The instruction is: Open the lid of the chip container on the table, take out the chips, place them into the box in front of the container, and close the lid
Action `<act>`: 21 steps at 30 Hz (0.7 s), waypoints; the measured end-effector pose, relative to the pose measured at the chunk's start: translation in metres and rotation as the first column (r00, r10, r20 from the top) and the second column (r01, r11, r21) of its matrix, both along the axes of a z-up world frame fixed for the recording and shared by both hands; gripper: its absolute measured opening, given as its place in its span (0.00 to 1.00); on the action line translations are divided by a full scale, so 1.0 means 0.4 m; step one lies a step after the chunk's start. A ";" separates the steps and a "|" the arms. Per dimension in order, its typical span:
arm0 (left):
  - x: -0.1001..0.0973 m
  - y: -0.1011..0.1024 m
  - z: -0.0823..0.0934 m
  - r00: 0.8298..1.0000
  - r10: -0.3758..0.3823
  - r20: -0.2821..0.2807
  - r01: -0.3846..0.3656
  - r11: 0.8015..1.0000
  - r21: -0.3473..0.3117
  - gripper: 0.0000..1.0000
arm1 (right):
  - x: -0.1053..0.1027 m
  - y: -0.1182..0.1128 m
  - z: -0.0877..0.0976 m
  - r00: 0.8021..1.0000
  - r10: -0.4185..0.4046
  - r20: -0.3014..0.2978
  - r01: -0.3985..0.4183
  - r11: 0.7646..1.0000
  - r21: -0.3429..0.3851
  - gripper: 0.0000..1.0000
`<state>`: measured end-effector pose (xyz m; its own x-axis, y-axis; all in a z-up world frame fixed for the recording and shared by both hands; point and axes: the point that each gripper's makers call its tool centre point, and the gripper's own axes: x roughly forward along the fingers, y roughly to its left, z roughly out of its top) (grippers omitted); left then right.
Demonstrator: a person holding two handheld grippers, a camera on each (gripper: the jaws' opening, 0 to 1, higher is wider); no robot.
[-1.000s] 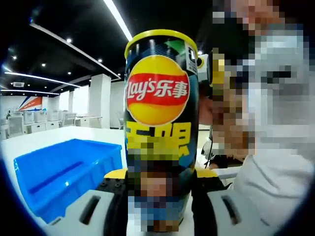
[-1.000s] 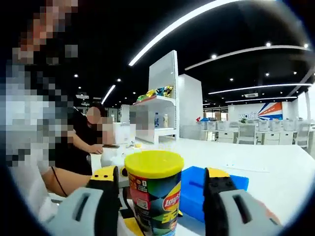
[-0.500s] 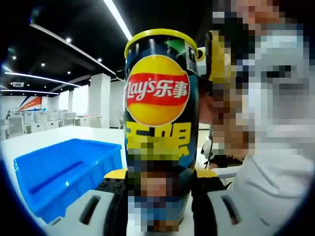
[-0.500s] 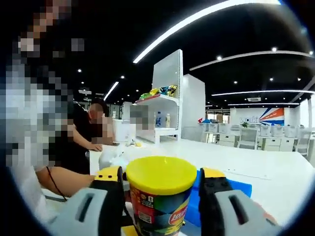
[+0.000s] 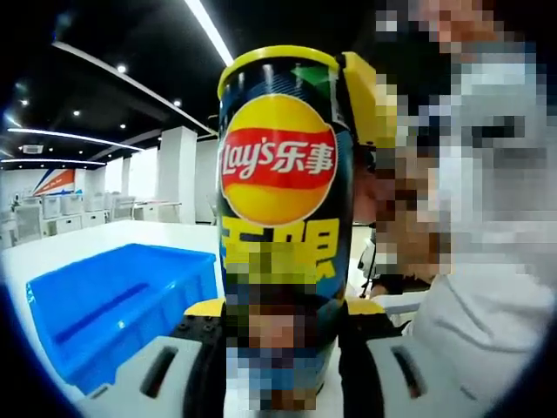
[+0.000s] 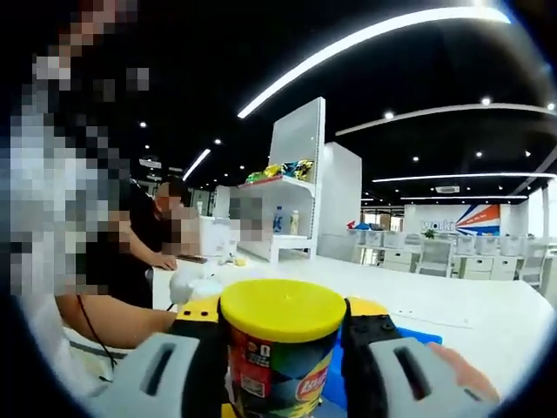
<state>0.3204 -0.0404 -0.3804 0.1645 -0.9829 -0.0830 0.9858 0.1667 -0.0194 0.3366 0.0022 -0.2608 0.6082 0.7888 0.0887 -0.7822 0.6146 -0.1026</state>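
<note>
Between the left gripper (image 5: 280, 344) jaws, clamped low on it, stands the chip container (image 5: 280, 218); the right gripper (image 6: 277, 348) closes around its yellow lid (image 6: 282, 309) (still on), ready to lift. Blue box (image 5: 113, 305) waits left.

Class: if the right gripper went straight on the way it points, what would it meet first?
The right gripper would likely meet the can's yellow lid at once; the lid already sits between its jaws.

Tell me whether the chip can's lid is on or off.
On: the yellow plastic lid caps the upright Lay's chip can, between the right gripper jaws.
</note>
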 end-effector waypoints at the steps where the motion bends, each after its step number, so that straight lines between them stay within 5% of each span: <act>1: 0.000 0.000 0.000 1.000 0.000 0.001 0.000 1.000 0.001 0.49 | -0.001 0.000 0.002 1.000 0.006 0.011 -0.006 1.000 0.004 0.52; 10: 0.001 -0.001 -0.001 1.000 0.001 -0.004 -0.001 1.000 -0.001 0.49 | 0.001 -0.004 0.004 1.000 0.026 0.008 -0.027 1.000 0.007 0.53; 13: 0.000 -0.001 0.000 1.000 0.001 -0.004 -0.001 1.000 0.000 0.49 | -0.015 -0.002 0.030 0.997 0.074 -0.016 -0.073 0.994 0.083 0.57; 21: 0.002 0.001 -0.001 1.000 0.001 -0.003 -0.001 1.000 0.004 0.49 | -0.003 -0.005 0.023 0.999 0.034 0.006 -0.034 0.999 0.026 0.52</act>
<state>0.3213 -0.0402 -0.3806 0.1648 -0.9825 -0.0872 0.9857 0.1673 -0.0218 0.3355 0.0001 -0.2518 0.5808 0.8063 0.1123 -0.8019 0.5904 -0.0913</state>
